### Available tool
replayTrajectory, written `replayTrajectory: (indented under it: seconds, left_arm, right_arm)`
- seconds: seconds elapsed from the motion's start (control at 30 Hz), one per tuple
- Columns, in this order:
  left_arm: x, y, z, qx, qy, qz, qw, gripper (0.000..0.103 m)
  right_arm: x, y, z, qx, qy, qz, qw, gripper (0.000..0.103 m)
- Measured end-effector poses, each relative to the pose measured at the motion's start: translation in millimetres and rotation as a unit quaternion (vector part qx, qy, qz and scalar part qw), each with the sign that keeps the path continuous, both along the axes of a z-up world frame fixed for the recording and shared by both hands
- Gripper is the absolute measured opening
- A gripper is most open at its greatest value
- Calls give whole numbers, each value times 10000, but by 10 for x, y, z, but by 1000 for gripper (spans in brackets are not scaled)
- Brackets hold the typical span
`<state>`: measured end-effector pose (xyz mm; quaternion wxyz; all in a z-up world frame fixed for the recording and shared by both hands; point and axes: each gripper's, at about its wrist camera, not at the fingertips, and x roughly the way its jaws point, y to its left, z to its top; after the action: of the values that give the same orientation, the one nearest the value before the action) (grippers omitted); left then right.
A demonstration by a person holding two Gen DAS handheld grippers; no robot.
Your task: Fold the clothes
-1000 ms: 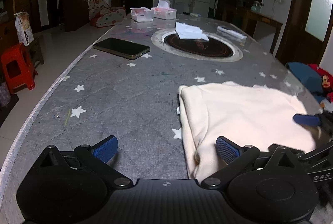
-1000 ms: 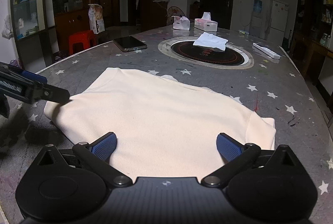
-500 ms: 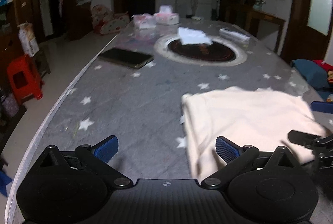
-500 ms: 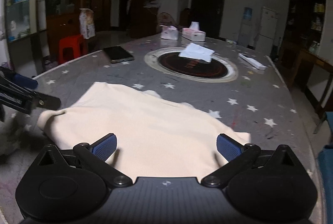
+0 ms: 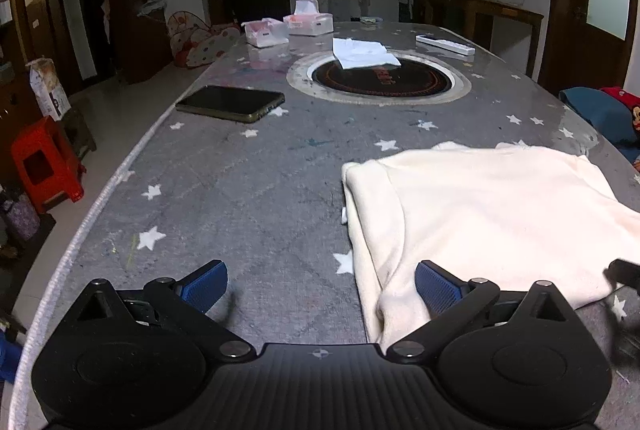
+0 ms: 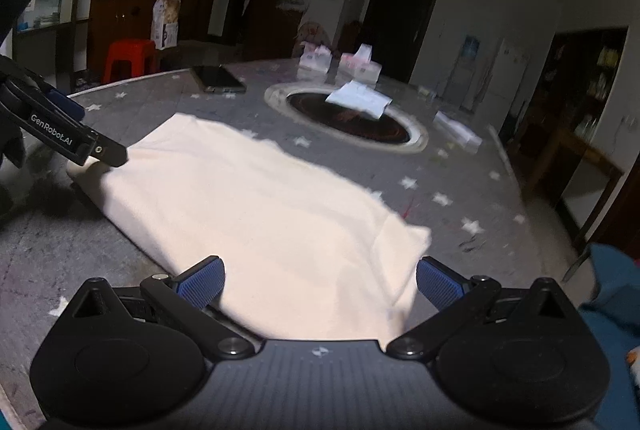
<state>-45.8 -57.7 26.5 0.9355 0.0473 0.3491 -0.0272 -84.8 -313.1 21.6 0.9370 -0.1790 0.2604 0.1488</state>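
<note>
a folded cream garment [image 5: 484, 206] lies flat near the table's [image 5: 256, 190] near edge, on the star-print grey cover. the left gripper [image 5: 320, 284] hovers wide open at its left border; the right gripper [image 6: 320, 282] hangs wide open over its near right corner. a phone [image 5: 230, 103] rests toward the left edge.

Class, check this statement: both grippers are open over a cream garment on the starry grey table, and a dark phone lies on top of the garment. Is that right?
Not quite. The phone lies on the bare table, well apart from the cream garment, as the left wrist view shows. The left gripper and right gripper are open.
</note>
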Motion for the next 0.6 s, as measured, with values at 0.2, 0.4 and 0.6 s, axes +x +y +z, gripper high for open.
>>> replayTrajectory:
  seconds: [0.2, 0.4, 0.6]
  left_arm:
    - [-96, -190, 173, -17, -281, -277, 9992, 102]
    - [-111, -472, 181, -22, -319, -748, 9967, 102]
    - [-99, -643, -25, 189, -124, -967, 9951, 101]
  right_arm:
    - [46, -78, -102, -59, 172, -164, 9997, 103]
    - [113, -274, 31, 120, 30, -560, 9984, 103]
    - [250, -472, -93, -7, 106, -1038, 9945, 103]
